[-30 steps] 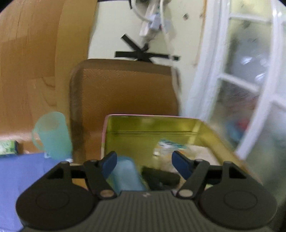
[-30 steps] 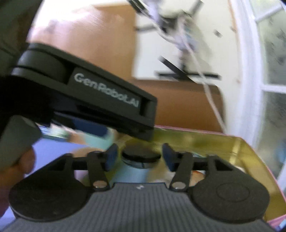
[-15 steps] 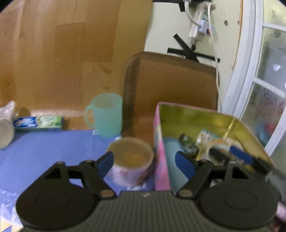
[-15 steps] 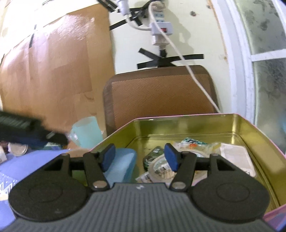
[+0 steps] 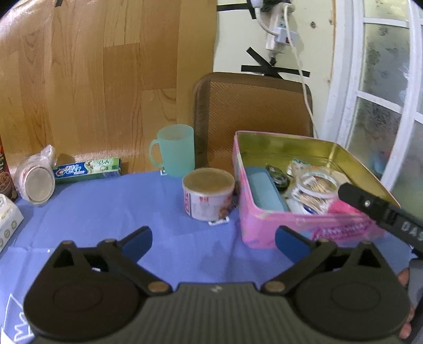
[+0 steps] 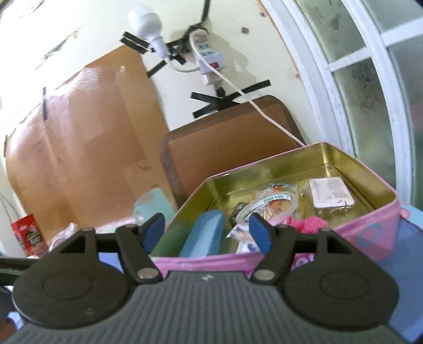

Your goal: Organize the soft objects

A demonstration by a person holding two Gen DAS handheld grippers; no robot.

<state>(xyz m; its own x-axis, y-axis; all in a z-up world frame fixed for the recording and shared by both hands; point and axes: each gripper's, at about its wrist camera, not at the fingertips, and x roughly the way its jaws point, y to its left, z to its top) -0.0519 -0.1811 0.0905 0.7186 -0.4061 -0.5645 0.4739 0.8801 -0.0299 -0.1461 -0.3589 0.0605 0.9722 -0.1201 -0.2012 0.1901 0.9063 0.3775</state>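
Fluff of pink yarn [image 5: 341, 206] lies inside the pink tin [image 5: 304, 225]. Left gripper [image 5: 212, 242] and right gripper [image 6: 207, 230] both gape with nothing between them, jaws just widened.

Looks like a lived-in home room. Table under a blue cloth [image 5: 111, 206] crowded with household odds: toothpaste box [image 5: 87, 170], plastic mug [image 5: 175, 150], food can [image 5: 208, 194], pink tin [image 5: 304, 222] of small clutter. Behind, a chair back [image 5: 251, 105], a taped-up power strip [image 6: 208, 59], a bare bulb [image 6: 145, 22], a frosted window [image 5: 383, 66].
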